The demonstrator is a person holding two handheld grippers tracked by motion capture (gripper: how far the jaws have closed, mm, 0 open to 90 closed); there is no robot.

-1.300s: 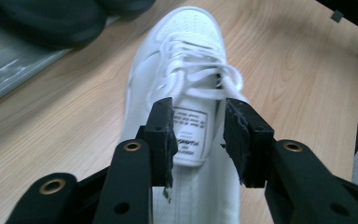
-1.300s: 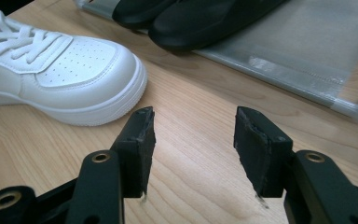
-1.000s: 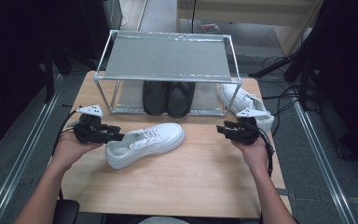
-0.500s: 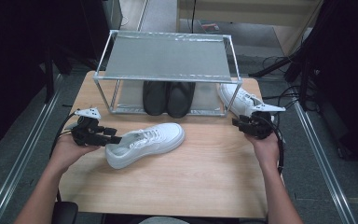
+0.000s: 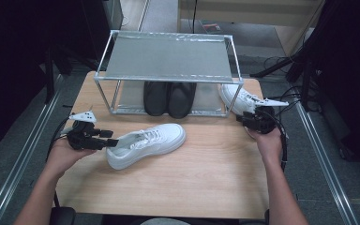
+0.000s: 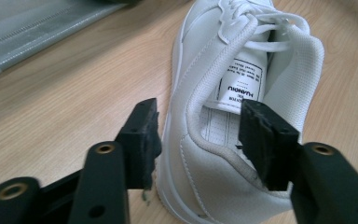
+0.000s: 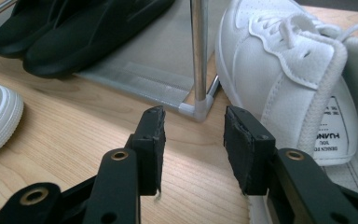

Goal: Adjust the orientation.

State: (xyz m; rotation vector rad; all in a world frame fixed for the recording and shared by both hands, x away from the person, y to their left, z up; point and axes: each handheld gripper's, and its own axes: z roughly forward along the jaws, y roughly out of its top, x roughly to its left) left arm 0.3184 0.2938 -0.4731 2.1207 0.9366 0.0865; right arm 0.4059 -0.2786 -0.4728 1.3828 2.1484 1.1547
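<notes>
A white sneaker (image 5: 145, 142) lies on its sole mid-table, heel toward my left gripper (image 5: 113, 140). In the left gripper view that gripper (image 6: 200, 121) straddles the heel's side wall (image 6: 186, 154), one jaw outside the shoe and one inside the opening. The jaws have just been closing and I see no pad pressing. A second white sneaker (image 5: 236, 96) stands beside the rack's right end. My right gripper (image 5: 241, 119) is just in front of it, open. Its jaws (image 7: 193, 126) hold nothing, and the sneaker (image 7: 284, 70) is to their right.
A metal shoe rack (image 5: 168, 58) stands at the table's far side with a black pair (image 5: 168, 98) on its lower level. Its corner post (image 7: 198, 51) rises just beyond my right jaws. Bare wood table (image 5: 206, 173) lies in front. Cables trail at the right.
My right hand has moved right and farther away, to the sneaker beside the rack. The left hand and the middle sneaker stay where they were.
</notes>
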